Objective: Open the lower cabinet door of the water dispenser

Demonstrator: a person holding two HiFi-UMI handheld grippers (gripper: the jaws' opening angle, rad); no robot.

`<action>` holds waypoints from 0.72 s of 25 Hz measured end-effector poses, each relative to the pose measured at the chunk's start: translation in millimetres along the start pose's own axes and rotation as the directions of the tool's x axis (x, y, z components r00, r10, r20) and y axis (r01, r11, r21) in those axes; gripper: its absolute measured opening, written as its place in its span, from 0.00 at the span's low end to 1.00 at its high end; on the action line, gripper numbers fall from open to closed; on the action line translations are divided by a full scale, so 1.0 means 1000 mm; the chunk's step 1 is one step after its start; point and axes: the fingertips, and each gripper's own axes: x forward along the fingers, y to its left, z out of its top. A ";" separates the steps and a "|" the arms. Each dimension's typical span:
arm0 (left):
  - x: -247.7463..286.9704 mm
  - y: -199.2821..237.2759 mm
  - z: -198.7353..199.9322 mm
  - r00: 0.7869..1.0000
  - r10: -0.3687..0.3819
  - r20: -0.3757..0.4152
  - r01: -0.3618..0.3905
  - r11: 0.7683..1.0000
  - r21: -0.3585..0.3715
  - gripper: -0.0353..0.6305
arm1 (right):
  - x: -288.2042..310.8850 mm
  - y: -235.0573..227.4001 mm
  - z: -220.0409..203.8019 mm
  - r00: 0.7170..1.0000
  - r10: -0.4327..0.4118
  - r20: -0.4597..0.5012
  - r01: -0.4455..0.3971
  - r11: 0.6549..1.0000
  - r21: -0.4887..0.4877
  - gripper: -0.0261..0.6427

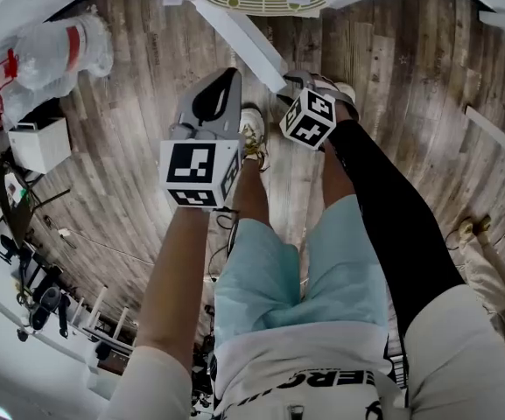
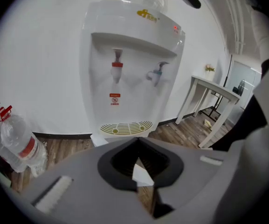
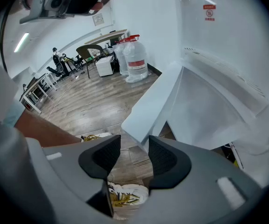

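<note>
1. The lower cabinet door (image 3: 153, 101) is standing swung out from the water dispenser (image 2: 134, 69), with its free edge jutting over the wood floor (image 1: 129, 103).
2. The right claw (image 3: 134, 146) is hanging released with its pads apart. The door's lower corner is showing just past the tips, and neither pad is pressing on it.
3. The left claw (image 2: 137, 143) is sitting clenched on nothing, pointing towards the drip tray (image 2: 125, 127).
4. Water bottles (image 2: 20, 143) are crowding the dispenser's left side, and bare floor is lying open around the person's shoes (image 1: 252, 129).
</note>
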 end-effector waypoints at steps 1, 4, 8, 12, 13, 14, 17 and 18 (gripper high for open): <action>-0.003 0.003 -0.002 1.000 0.005 0.003 -0.005 1.000 -0.004 0.14 | 0.002 0.003 0.001 1.000 0.003 -0.003 -0.003 1.000 -0.006 0.31; -0.013 0.011 -0.008 1.000 0.023 0.015 -0.022 1.000 -0.017 0.14 | 0.007 0.013 0.005 1.000 0.011 -0.013 -0.011 1.000 -0.025 0.31; -0.025 0.021 -0.020 0.999 0.043 0.018 -0.042 0.998 -0.038 0.14 | 0.014 0.027 0.013 0.999 0.023 -0.024 -0.024 0.999 -0.043 0.31; -0.040 0.030 -0.029 0.998 0.059 0.021 -0.058 0.996 -0.061 0.14 | 0.020 0.039 0.021 0.998 0.038 -0.041 -0.040 0.998 -0.052 0.31; -0.044 0.032 -0.032 0.998 0.065 0.020 -0.063 0.996 -0.068 0.14 | 0.022 0.042 0.022 0.998 0.042 -0.045 -0.045 0.998 -0.054 0.31; -0.047 0.035 -0.036 0.997 0.071 0.019 -0.069 0.995 -0.074 0.14 | 0.023 0.045 0.024 0.998 0.046 -0.047 -0.049 0.997 -0.058 0.31; -0.054 0.047 -0.044 0.996 0.093 0.019 -0.090 0.990 -0.106 0.14 | 0.029 0.048 0.031 0.997 0.046 -0.056 -0.051 0.996 -0.080 0.31; -0.056 0.051 -0.047 0.995 0.100 0.020 -0.097 0.988 -0.118 0.14 | 0.031 0.049 0.033 0.997 0.047 -0.060 -0.052 0.995 -0.086 0.31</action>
